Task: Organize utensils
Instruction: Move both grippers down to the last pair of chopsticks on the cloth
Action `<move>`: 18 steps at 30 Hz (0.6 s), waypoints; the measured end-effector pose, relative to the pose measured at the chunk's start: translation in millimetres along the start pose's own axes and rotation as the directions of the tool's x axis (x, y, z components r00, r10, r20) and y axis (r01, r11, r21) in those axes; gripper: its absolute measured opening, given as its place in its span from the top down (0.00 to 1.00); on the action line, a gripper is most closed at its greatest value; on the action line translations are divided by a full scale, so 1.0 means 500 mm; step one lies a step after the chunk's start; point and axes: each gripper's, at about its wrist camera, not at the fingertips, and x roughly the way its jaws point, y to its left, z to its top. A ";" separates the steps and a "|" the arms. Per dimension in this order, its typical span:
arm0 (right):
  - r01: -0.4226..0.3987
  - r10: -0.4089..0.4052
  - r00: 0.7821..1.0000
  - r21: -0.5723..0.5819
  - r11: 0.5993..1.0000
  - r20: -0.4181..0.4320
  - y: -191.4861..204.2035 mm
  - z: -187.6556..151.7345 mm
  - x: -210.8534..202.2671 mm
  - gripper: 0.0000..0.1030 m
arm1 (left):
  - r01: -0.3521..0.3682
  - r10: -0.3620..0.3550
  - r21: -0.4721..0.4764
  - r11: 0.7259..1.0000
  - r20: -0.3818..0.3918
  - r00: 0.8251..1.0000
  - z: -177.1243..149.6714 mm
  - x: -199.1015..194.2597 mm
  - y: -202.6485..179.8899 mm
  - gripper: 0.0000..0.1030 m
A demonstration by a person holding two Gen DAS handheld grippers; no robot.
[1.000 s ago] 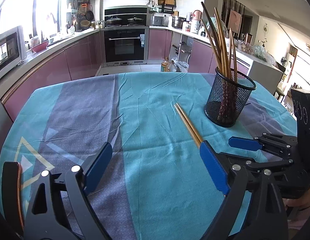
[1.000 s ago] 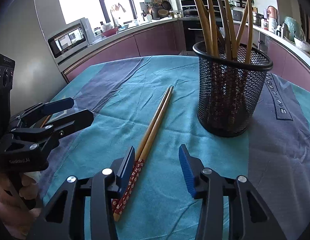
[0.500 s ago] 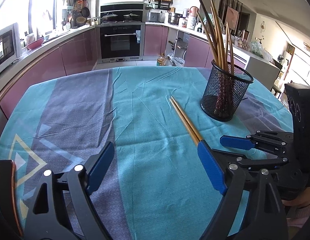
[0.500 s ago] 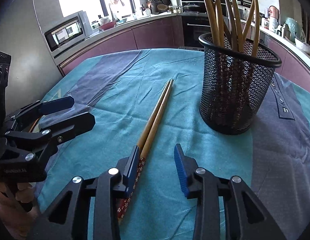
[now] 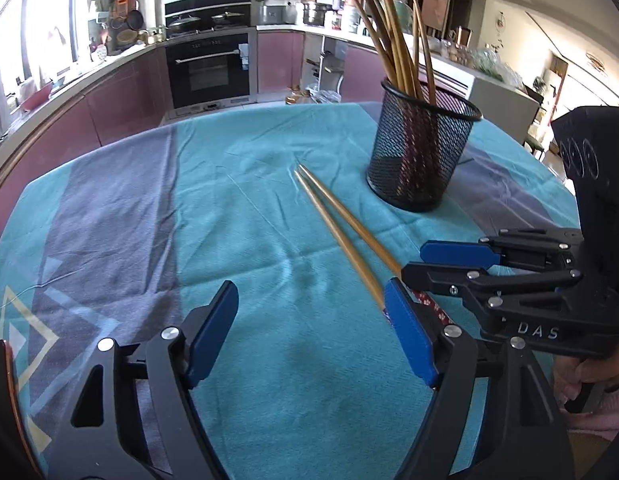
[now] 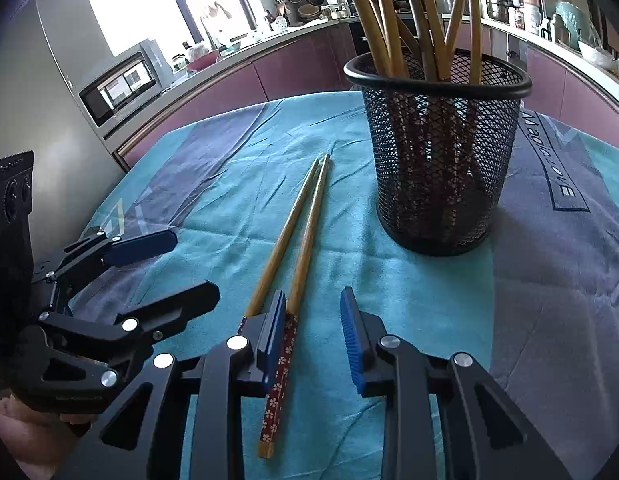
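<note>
Two wooden chopsticks (image 6: 305,224) with red flowered handles lie side by side on the teal cloth, tips pointing away. My right gripper (image 6: 312,340) sits low over their handle ends with its jaws closing. One chopstick lies between the jaws against the left pad (image 6: 274,336); the other passes outside that finger. The right pad does not touch. A black mesh cup (image 6: 441,152) holding several chopsticks stands just right of the pair. My left gripper (image 5: 309,332) hovers over bare cloth left of the chopsticks (image 5: 341,232), jaws closing with nothing between them.
The table is covered by a teal and grey cloth (image 5: 157,216). A hand (image 5: 589,384) holds the right gripper (image 5: 437,266) at the right edge of the left wrist view. Kitchen counters, an oven (image 5: 209,68) and a microwave (image 6: 117,88) stand beyond the table.
The right jaws have narrowed around the chopstick handles, with the left finger now against one stick. The left jaws have also narrowed a little, and that gripper has shifted slightly.
</note>
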 end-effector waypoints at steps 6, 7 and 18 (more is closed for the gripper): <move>-0.020 0.021 1.000 0.026 0.999 -0.004 -0.016 0.003 -0.002 0.77 | 0.027 -0.026 0.027 0.999 -0.027 0.999 0.001 0.024 -0.021 0.38; -0.019 0.019 1.000 0.025 0.999 -0.005 -0.017 0.005 -0.003 0.77 | 0.029 -0.028 0.032 0.999 -0.034 0.999 0.002 0.028 -0.024 0.42; -0.003 0.003 1.000 -0.013 1.000 -0.016 -0.007 0.023 0.014 0.76 | 0.062 -0.061 0.020 0.998 -0.071 0.996 0.000 0.051 -0.030 0.66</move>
